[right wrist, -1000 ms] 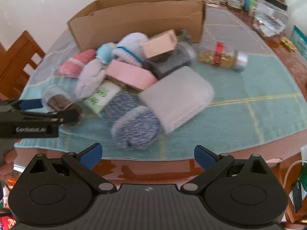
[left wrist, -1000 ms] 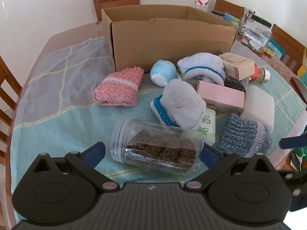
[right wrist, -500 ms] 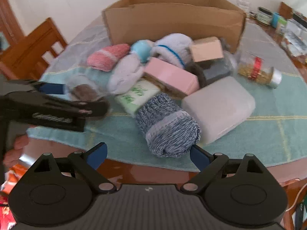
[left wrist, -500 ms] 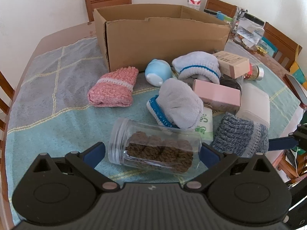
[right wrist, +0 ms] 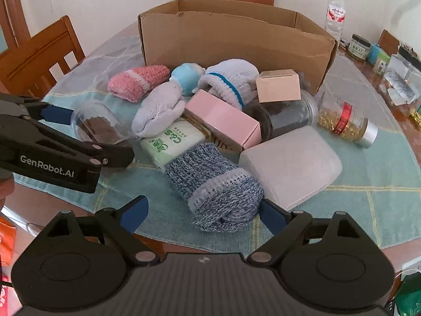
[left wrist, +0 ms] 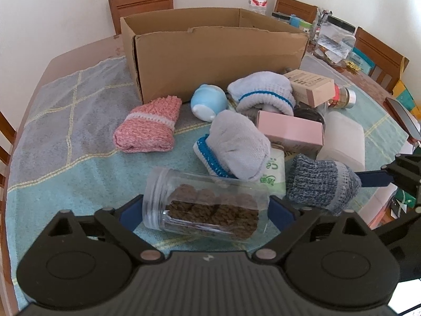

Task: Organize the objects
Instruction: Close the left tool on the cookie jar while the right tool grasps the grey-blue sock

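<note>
A clear jar of brown biscuits point(left wrist: 208, 205) lies on its side on the teal cloth, between the fingers of my left gripper point(left wrist: 205, 212). The jaws are closing and the blue pads stand right at the jar's two ends. In the right wrist view the same jar point(right wrist: 97, 126) shows at the left, inside that gripper. A rolled blue-grey sock point(right wrist: 210, 181) lies between the fingers of my right gripper point(right wrist: 201, 212), whose jaws are also closing. The right pad is at the sock and the left pad stands apart from it. An open cardboard box point(left wrist: 218, 60) stands behind the pile.
The pile holds a pink sock point(left wrist: 147, 129), a blue round toy point(left wrist: 209, 102), two white socks, a pink carton point(right wrist: 223, 118), a tissue pack point(right wrist: 171, 139), a frosted white tub point(right wrist: 289, 163) and a gold-filled jar point(right wrist: 344, 121). Wooden chairs ring the table; bottles and jars crowd the far right.
Both pairs of jaws have narrowed. My right gripper has shifted and rolled so the blue-grey sock now lies between its fingers. The left gripper has stayed over the biscuit jar.
</note>
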{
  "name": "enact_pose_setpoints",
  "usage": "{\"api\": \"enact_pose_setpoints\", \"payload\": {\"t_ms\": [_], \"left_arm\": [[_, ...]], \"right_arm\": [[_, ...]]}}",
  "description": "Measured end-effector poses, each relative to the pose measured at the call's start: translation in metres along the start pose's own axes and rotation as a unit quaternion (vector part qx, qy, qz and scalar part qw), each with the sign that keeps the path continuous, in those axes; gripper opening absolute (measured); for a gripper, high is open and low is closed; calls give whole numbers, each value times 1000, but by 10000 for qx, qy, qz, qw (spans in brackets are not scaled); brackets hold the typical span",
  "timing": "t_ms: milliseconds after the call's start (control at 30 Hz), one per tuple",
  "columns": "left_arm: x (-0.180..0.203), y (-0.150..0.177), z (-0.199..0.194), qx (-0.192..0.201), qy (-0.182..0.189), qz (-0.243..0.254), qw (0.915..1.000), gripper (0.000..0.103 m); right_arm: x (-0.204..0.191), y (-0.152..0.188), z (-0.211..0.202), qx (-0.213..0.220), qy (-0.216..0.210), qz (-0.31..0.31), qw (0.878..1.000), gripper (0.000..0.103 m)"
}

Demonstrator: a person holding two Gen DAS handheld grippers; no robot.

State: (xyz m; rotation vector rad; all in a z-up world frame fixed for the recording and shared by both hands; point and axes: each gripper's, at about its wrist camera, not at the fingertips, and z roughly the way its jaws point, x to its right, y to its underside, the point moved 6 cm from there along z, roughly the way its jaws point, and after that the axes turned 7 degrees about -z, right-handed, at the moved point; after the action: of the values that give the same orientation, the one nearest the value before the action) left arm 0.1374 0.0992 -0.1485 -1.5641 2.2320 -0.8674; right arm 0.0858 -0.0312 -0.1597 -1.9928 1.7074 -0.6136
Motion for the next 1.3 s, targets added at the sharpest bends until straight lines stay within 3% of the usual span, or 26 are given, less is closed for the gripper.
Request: {"api": "enact_pose_setpoints", "payload": {"t_ms": [133,267,433,600,833,1133,1300], "left_arm": [[-2,-1,-3,28,17,-26,10000,94],[-5,-3,-11,77,81,-26,9999,93],[-12,-1,-17,34,37,-35,10000,93],[-16,1,-19,19,44,-98,9999,93],[-16,2,-22,25,70,-172,9998,93],[-15,2,-23,-27,97,-175,9998,93],[-18,0,-26,-28,144,-232,9996,93]], "right_arm": [[-3,2,-7,50,-5,-75,10000,83],[-3,2,-15,70,-152,-122,9998,82],[-1,-9,-19,252,161,-253,9992,82],[-5,-19,-16,377,49,-646,9972,82],[2,-17,9,-13,-4,-960,9954,82],[-7,-22,24,-153,-173,-1411,9897,82],[-1,-21,20,-322,-430,-1297,9901,81]]}}
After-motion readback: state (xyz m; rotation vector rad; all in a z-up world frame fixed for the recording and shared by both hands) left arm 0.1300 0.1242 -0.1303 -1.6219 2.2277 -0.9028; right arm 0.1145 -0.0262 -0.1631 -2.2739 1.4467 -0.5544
